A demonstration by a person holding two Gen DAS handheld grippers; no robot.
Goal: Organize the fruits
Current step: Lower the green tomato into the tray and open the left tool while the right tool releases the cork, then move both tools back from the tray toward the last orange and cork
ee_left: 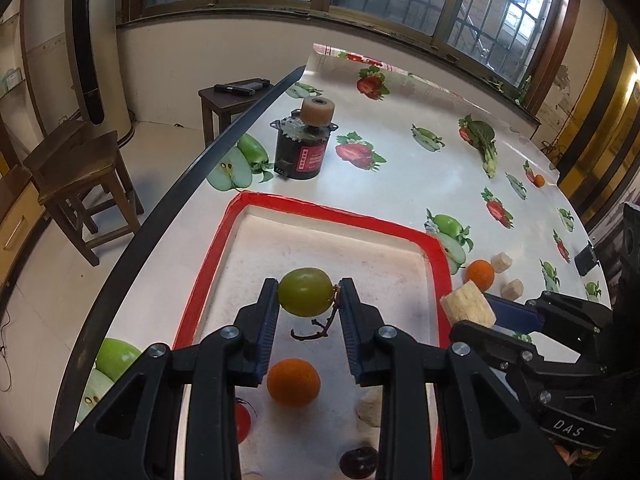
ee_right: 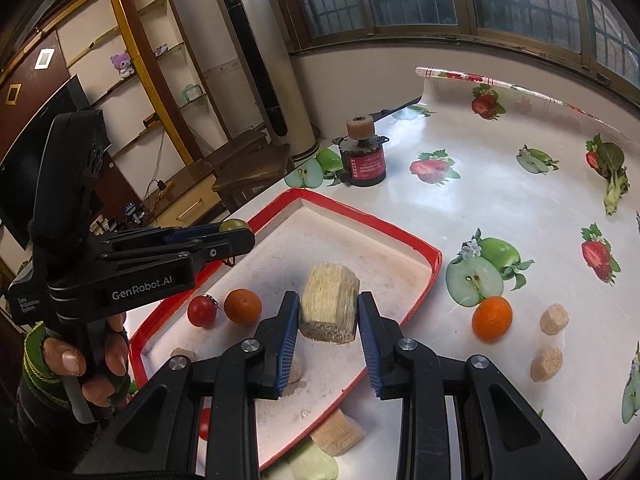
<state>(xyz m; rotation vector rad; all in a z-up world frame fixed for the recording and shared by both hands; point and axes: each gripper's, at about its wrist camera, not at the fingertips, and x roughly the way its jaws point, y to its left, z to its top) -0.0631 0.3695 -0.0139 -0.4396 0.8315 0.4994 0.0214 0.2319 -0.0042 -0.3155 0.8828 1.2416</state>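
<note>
My left gripper is shut on a green round fruit with a dry stem, held above the red-rimmed white tray. My right gripper is shut on a pale fibrous chunk over the tray's right side. An orange, a red tomato, a dark fruit and a pale chunk lie in the tray. Right of the tray, on the table, sit another orange and two small chunks.
A black motor with a tan wheel stands beyond the tray on the fruit-print tablecloth. The table's dark edge runs close along the tray's left side, with wooden stools beyond it. A chunk and a green piece lie at the tray's near edge.
</note>
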